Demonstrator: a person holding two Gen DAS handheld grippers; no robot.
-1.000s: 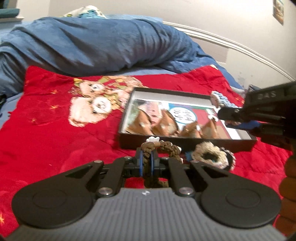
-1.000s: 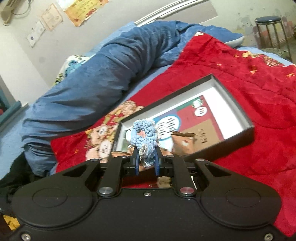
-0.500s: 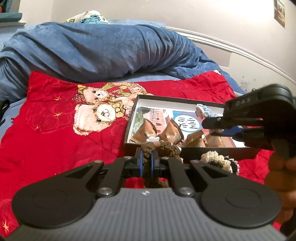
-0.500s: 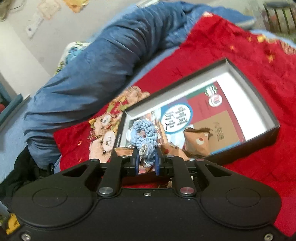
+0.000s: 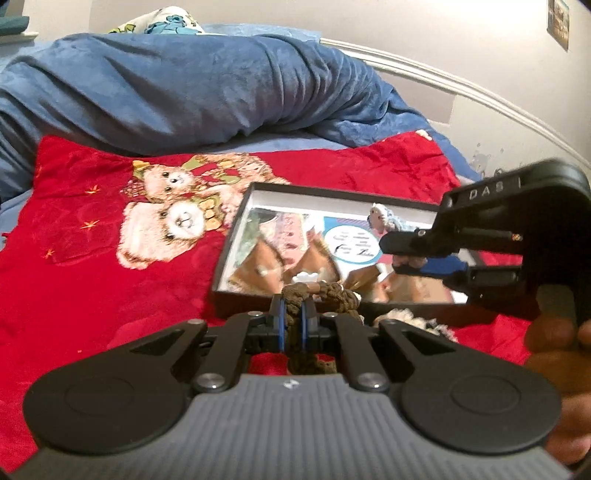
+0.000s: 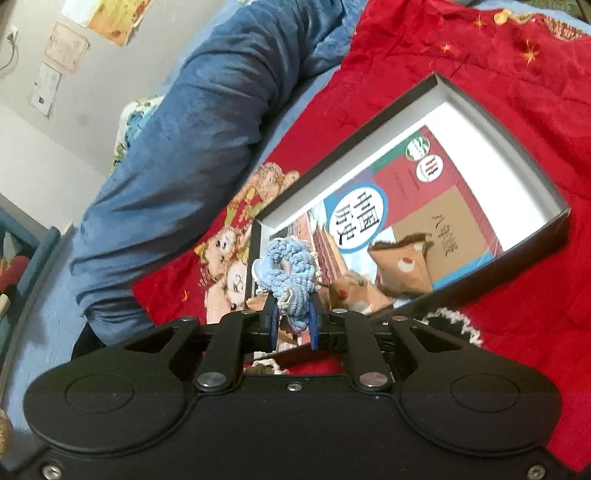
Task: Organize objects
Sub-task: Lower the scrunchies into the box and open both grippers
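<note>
The right gripper (image 6: 292,320), clamped on the blue scrunchie (image 6: 288,273), has moved over the box (image 6: 532,236). The left gripper (image 5: 291,322) pinches the brown scrunchie (image 5: 325,293) at the near wall. 2 drops come next.

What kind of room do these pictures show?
Most likely a bedroom. The work surface is a bed: a rumpled blue duvet, a red blanket with teddy bears, and a patterned pillow against the wall.
</note>
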